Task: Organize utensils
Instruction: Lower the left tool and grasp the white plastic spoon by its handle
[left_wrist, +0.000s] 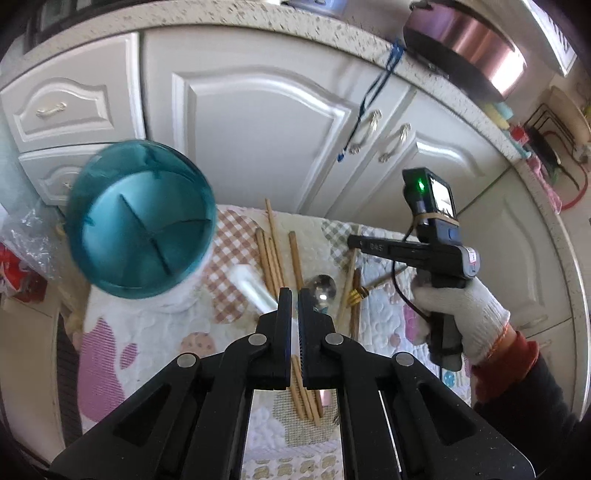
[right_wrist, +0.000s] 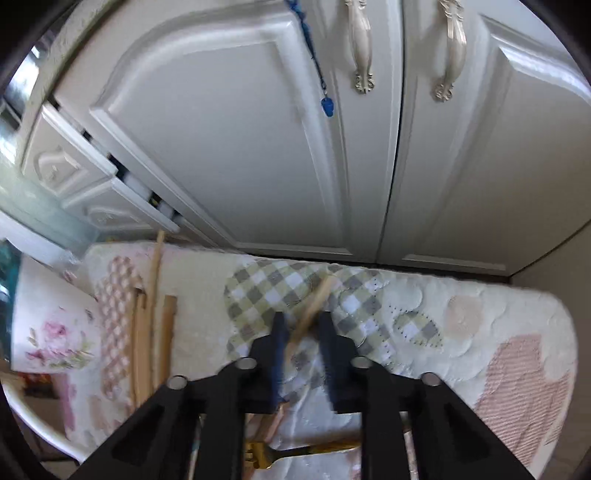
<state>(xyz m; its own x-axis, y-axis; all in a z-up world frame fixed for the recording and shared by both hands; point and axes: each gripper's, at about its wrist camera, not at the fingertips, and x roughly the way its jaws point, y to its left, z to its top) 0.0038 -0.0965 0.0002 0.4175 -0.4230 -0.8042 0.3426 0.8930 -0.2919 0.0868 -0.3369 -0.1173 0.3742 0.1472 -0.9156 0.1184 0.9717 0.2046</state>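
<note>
Teal is the colour of the utensil holder (left_wrist: 142, 221), a round cup with thin walls that split its inside into parts. It stands at the far left end of the quilted mat (left_wrist: 155, 332), and from my left camera I look down into its open top.

My left gripper (left_wrist: 294, 299) has its fingers pressed together on something thin and white (left_wrist: 255, 288). It is blurry, so I cannot tell what it is. It sticks out up and to the left, toward the holder.

Wooden chopsticks (left_wrist: 273, 251) lie on the mat in a loose bunch. A shiny metal spoon (left_wrist: 323, 290) lies just beside them, and a gold fork (left_wrist: 357, 294) lies near the spoon.

My right gripper (right_wrist: 299, 325) points down at the mat. One blurry wooden chopstick (right_wrist: 314, 306) stands tilted between its fingers. The fingers are close on it, but I cannot tell if they squeeze it. A gloved hand (left_wrist: 465, 317) holds that gripper.

White cupboard doors (right_wrist: 240, 129) stand behind the mat.
</note>
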